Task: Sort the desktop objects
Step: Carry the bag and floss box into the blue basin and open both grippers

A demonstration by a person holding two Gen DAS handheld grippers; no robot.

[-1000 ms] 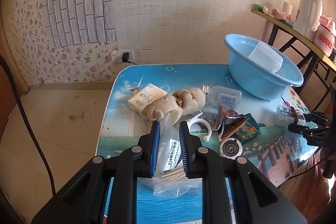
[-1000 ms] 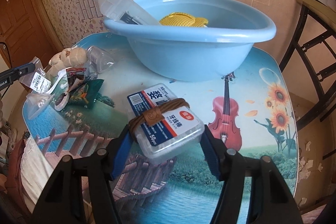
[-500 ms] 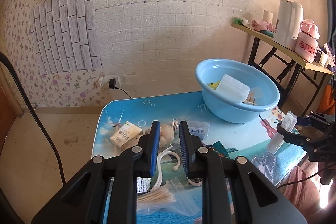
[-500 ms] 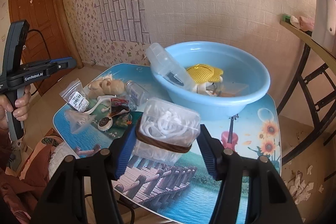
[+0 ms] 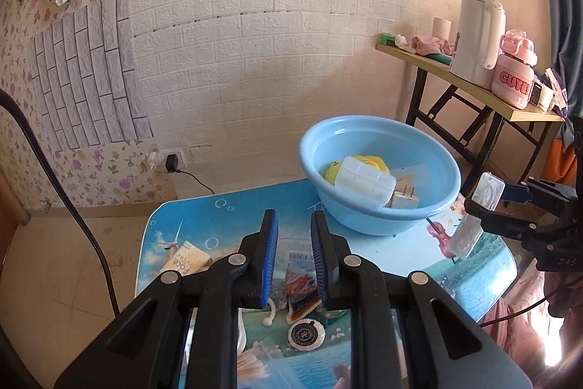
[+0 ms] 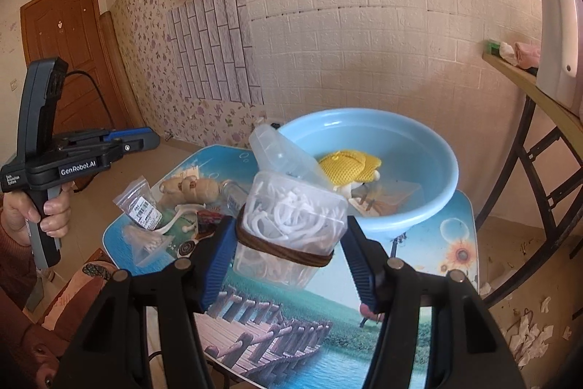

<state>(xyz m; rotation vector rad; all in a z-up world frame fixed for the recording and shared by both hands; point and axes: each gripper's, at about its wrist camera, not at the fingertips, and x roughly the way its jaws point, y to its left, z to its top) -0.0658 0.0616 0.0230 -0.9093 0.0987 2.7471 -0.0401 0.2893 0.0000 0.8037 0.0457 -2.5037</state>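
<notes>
r gripper (image 6: 288, 243) tilted down above table (image 6: 419, 265), jaws clamped on clear floss-pick box (image 6: 291, 225) w/ brown band, held aloft just before blue basin (image 6: 430, 170). l gripper (image 5: 293, 257) raised over clutter, jaws nearly closed, holding nothing. swab bag (image 6: 140, 210), plush toy (image 6: 193, 188) lie on table.

One basin (image 5: 382, 206), two grippers (image 5: 293, 254)

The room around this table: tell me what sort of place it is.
Probably a room in a home. A floral-papered wall holds a socket with a plugged-in charger, and a folding side table carries a white electric kettle and a pink drinking bottle.
</notes>
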